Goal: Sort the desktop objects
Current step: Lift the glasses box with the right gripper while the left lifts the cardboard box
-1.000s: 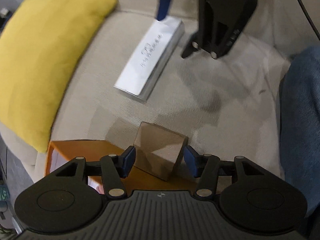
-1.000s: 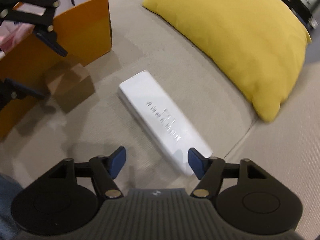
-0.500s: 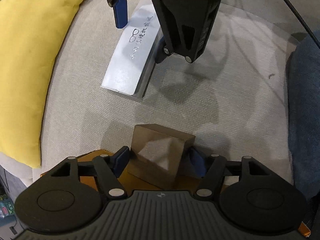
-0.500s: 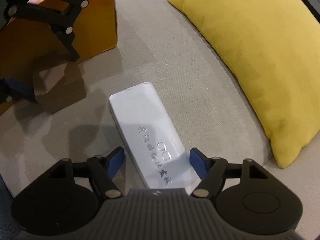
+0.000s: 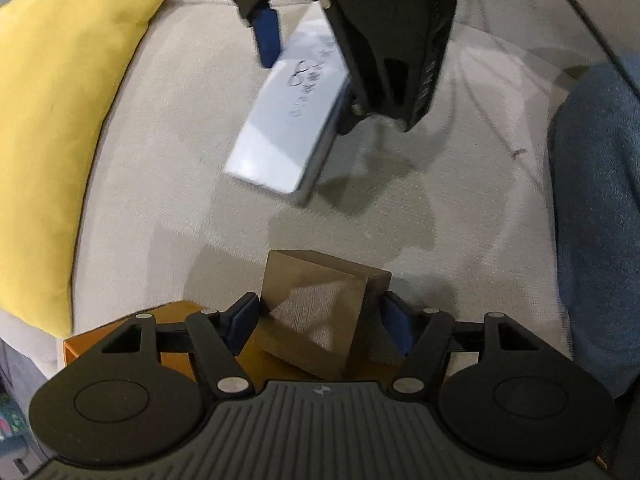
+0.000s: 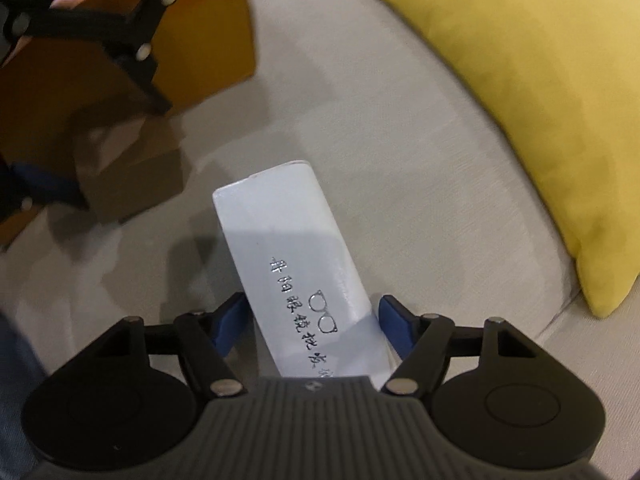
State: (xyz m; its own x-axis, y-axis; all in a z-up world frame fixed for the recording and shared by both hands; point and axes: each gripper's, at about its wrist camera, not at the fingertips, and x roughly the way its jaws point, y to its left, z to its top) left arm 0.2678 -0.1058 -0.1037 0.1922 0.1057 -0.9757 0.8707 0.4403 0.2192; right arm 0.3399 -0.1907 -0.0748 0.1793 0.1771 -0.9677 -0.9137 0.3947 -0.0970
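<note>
Now white case (image 6: 296, 264) between wide-open right gripper (image 6: 312, 322) pads, ungripped on sofa (image 6: 400, 160).

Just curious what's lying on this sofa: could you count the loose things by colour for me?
Yellow: 1, the cushion
White: 1, the long glasses case
Brown: 1, the small cardboard box
Orange: 1, the open bin
Total: 4

Chinese characters run along the lid of the white case (image 6: 296, 264) beside a small spectacles drawing, too blurred to read.
</note>
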